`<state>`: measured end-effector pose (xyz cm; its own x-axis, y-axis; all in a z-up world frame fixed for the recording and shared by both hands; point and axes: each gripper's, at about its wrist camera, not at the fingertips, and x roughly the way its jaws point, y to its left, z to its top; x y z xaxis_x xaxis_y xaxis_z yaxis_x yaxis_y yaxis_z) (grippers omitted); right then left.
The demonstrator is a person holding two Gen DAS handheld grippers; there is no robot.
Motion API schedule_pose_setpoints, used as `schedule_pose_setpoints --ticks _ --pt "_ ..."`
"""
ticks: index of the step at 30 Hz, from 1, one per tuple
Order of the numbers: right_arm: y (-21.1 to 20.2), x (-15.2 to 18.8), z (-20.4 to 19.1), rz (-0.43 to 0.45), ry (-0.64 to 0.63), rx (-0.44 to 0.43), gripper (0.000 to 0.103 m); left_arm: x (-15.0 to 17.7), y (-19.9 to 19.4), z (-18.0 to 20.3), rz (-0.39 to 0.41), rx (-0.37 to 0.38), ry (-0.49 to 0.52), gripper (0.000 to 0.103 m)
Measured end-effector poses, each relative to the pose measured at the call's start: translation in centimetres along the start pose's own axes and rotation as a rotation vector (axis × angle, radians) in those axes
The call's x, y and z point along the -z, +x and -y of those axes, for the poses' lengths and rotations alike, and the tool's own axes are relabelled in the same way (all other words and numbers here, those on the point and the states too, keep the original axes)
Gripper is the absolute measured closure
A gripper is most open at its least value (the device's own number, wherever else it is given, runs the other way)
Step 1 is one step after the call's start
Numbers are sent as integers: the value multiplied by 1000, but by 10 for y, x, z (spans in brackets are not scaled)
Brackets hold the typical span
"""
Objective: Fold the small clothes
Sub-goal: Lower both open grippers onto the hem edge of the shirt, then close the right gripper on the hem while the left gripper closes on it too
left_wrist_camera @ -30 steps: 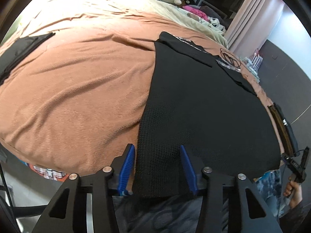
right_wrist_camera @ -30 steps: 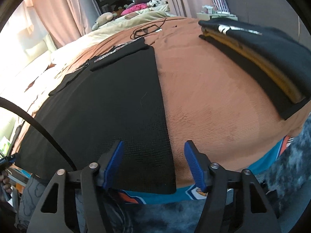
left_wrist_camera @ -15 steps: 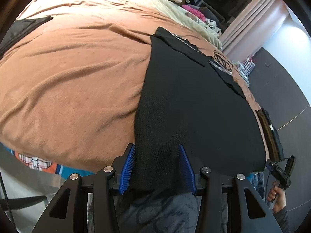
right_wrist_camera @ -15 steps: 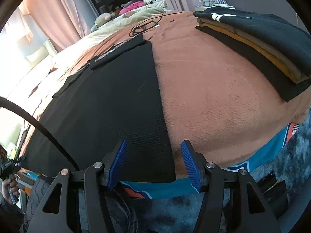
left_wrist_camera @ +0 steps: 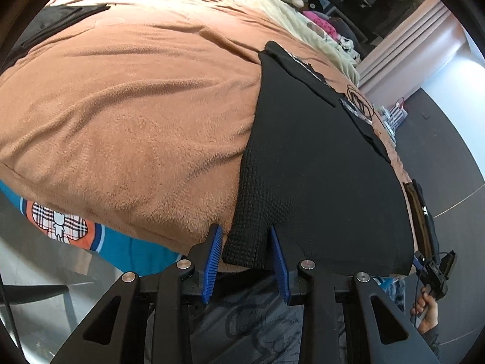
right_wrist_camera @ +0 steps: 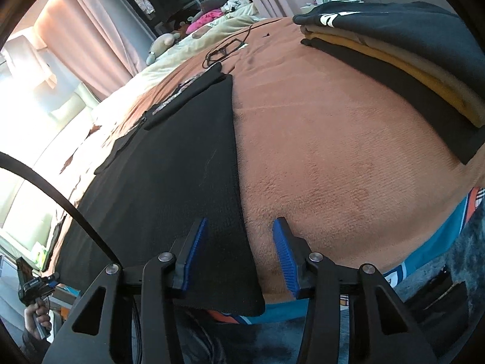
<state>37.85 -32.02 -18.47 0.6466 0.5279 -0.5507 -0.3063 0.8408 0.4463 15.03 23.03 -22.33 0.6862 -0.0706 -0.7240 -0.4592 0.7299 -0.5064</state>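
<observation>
A black waffle-knit garment (left_wrist_camera: 318, 157) lies flat on the brown blanket (left_wrist_camera: 127, 112) of a bed, its near hem hanging over the bed's edge. It also shows in the right wrist view (right_wrist_camera: 169, 176). My left gripper (left_wrist_camera: 246, 244) is open, its blue pads on either side of the garment's near left corner, not pinching it. My right gripper (right_wrist_camera: 240, 238) is open around the garment's near right edge, with one pad over the cloth and the other over the blanket (right_wrist_camera: 339, 139).
A stack of folded clothes (right_wrist_camera: 403, 45) sits at the right of the bed. A dark cable (right_wrist_camera: 224, 50) and plush toys lie farther back. Another black piece (left_wrist_camera: 51, 27) lies at far left. A teal patterned sheet (left_wrist_camera: 91, 236) hangs below the blanket.
Both grippers have moved forward and down to the garment's near hem. The left jaws have narrowed around the left corner; the right jaws now straddle the right edge.
</observation>
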Motion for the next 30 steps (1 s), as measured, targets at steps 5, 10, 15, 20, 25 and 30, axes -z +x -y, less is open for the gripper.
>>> schedule_pose_setpoints --ticks 5,10,15,20,25,30 --pt "-1 12 6 -18 34 -80 60 -3 -1 0 14 -1 -22 69" --pt "3 27 21 -30 101 -175 60 -1 -1 0 7 14 -40 69" --pt "7 33 30 -17 135 -294 60 0 -2 1 4 35 -55 69" --pt "-3 28 38 36 164 -420 60 0 -3 1 9 84 -80 68" --pt "6 26 51 40 205 -407 60 -1 -1 3 17 116 -100 68" --pt "32 40 52 1 261 -360 60 -4 1 3 32 123 -107 68"
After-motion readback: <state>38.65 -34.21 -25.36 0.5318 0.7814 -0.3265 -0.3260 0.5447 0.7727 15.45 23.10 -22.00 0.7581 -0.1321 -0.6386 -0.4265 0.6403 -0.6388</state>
